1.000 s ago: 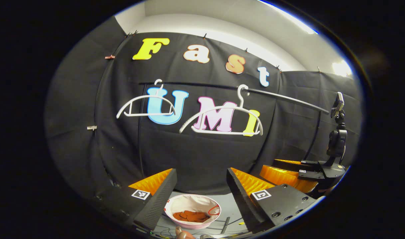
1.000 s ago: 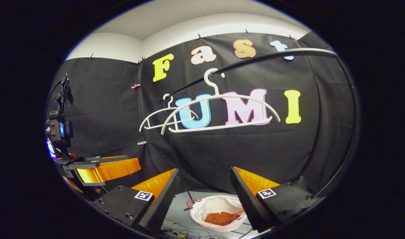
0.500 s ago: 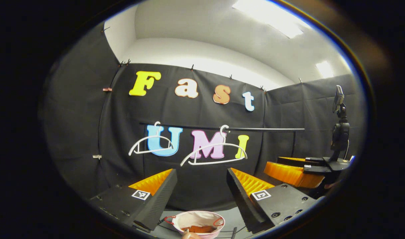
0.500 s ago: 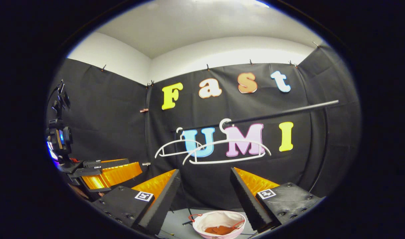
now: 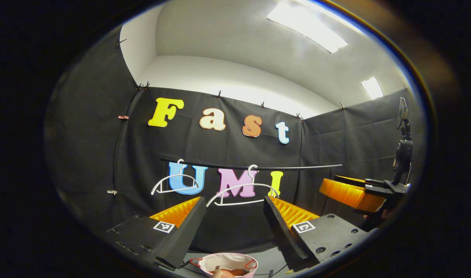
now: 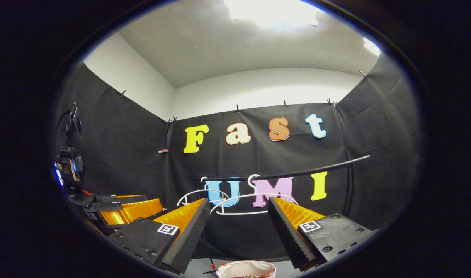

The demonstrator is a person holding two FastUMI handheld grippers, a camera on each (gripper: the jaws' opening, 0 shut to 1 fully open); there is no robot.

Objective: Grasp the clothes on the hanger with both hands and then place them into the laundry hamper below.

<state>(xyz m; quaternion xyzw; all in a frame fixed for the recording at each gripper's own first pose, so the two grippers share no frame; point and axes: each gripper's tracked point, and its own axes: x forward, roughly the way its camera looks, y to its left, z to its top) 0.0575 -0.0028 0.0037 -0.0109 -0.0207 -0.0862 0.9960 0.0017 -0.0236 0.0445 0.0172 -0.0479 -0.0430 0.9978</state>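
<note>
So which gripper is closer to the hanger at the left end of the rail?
Left, probably. The left gripper has that hanger just left of its fingers; the right gripper is held farther to the right.

Left gripper [image 5: 234, 216]: two wedge-shaped fingers with ribbed, sawtooth inner faces. Each finger is mounted on a flat block bearing a square black-and-white marker tag and several round screw heads.

Right gripper [image 6: 238, 218]: same build, with ribbed wedge fingers, a tagged block under each and screws along the block edges.

In the left gripper view the right gripper shows from the side, carrying an upright camera mount on a jointed stalk.
</note>
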